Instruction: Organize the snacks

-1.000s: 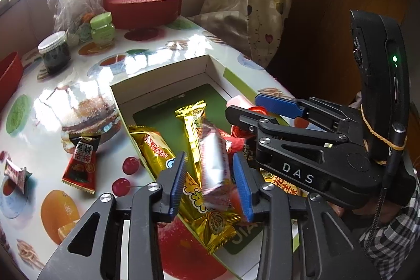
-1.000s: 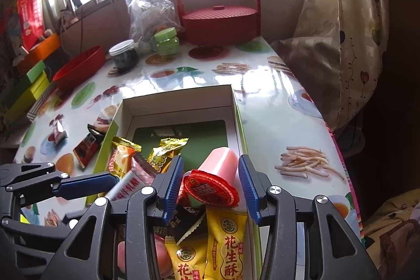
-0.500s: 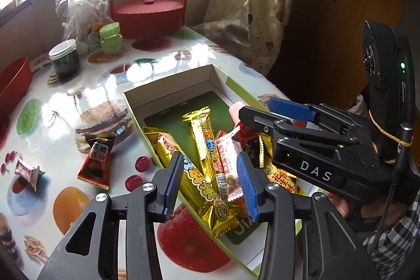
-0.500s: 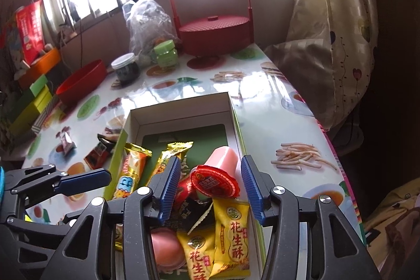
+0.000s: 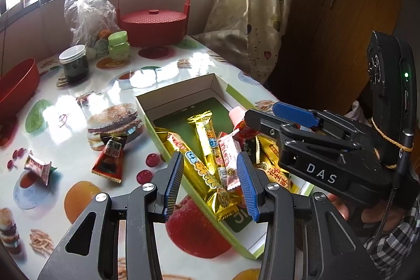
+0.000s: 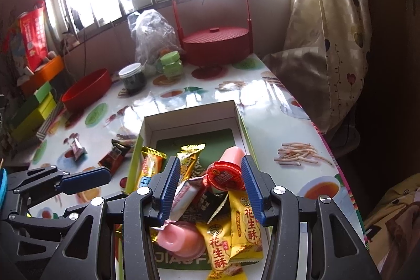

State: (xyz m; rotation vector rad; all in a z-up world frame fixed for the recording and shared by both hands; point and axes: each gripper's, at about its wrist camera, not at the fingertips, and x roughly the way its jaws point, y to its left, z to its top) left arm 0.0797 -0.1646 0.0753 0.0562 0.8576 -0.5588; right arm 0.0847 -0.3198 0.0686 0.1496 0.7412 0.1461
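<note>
An open green and white box (image 5: 178, 93) holds several snacks: gold bars, yellow packets, a pink-white candy bar (image 5: 228, 162) and a pink jelly cup (image 6: 225, 172) with a red lid. My left gripper (image 5: 210, 185) hangs open above the box's near left part, with nothing between its pads. My right gripper (image 6: 211, 186) is open too, above the jelly cup and clear of it; the left wrist view shows the right gripper (image 5: 291, 117) over the box's right side. A red-black packet (image 5: 109, 162) and a small wrapped candy (image 5: 38, 165) lie on the table left of the box.
At the back stand a red lidded basket (image 5: 155, 22), a clear plastic bag (image 5: 89, 12), a green jar (image 5: 118, 46) and a dark jar (image 5: 74, 64). A red bowl (image 6: 86, 91) sits at the left. A curtain (image 6: 328, 30) hangs past the table's right edge.
Both grippers widened and let go: the pink-white bar and the jelly cup now lie in the box. Both have drawn up and back from the box.
</note>
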